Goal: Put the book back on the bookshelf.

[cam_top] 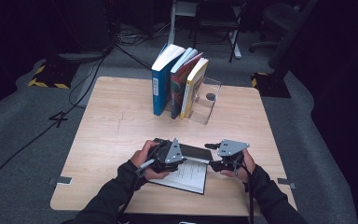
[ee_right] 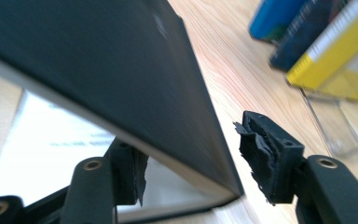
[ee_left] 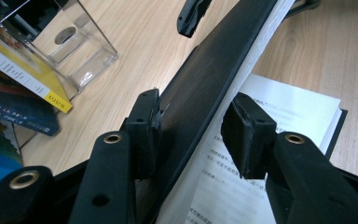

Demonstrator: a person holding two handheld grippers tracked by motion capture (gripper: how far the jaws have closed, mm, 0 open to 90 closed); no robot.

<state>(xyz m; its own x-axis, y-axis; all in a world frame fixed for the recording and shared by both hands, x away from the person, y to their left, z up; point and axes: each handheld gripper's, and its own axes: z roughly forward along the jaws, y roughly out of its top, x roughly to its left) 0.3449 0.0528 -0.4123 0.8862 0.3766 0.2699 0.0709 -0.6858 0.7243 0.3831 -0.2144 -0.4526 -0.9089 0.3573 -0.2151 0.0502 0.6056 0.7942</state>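
Straddling the black book's (ee_left: pixel 205 88) raised cover, left gripper (ee_left: pixel 193 130) and right gripper (ee_right: pixel 191 158) both stand spread.

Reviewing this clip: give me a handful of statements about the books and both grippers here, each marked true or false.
1. The black-covered book lies closed. False: its cover is lifted, printed pages showing.
2. Three books stand upright at the table's far side. True: blue book, dark patterned book, yellow book.
3. The clear stand is left of the blue book. False: it is right of the yellow one.
4. The left gripper straddles the raised cover. True.
5. The right gripper is beside the standing books. False: it is at the black book's corner.
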